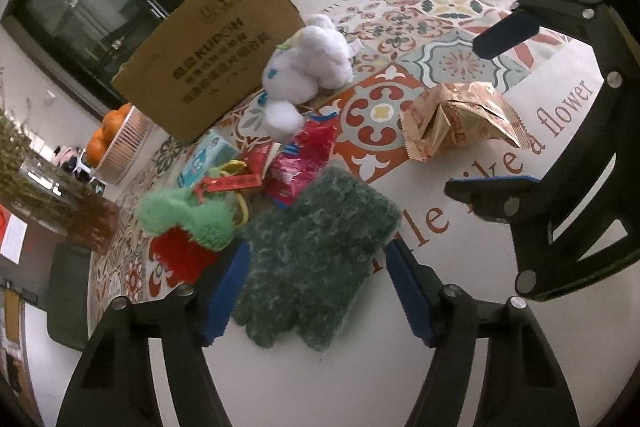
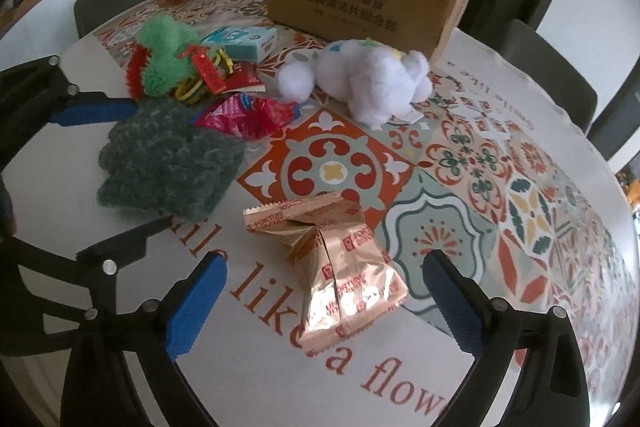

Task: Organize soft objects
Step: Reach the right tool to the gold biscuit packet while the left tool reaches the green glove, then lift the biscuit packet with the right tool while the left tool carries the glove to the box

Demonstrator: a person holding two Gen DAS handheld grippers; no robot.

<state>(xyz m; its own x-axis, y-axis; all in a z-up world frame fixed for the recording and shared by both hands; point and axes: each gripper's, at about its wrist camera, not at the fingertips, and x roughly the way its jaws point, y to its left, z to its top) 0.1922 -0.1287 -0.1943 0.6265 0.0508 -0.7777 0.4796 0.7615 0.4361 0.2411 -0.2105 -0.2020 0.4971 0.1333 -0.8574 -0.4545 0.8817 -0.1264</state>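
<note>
Your left gripper (image 1: 316, 291) straddles the fuzzy dark-green knitted glove (image 1: 312, 259), jaws open; closing shallow could pinch only fluff.

Your left tool (image 1: 316, 291) and right tool (image 2: 324, 307) both have black frames with blue pads, and between the left one's pads at the bottom of the frame you see a mottled dark-green glove (image 1: 316, 247). Left of it sits a light-green fuzzy toy (image 1: 188, 215) with a red fringe, above it a crinkled red-and-pink wrapper (image 1: 302, 159), a white plush (image 1: 308, 67) and a plain brown cardboard box (image 1: 208, 51) with dark print. You face a shiny gold packet (image 2: 340, 267) on the white table (image 2: 260, 367), lettered in rust-brown and patterned with orange, teal and yellow tile motifs.
</note>
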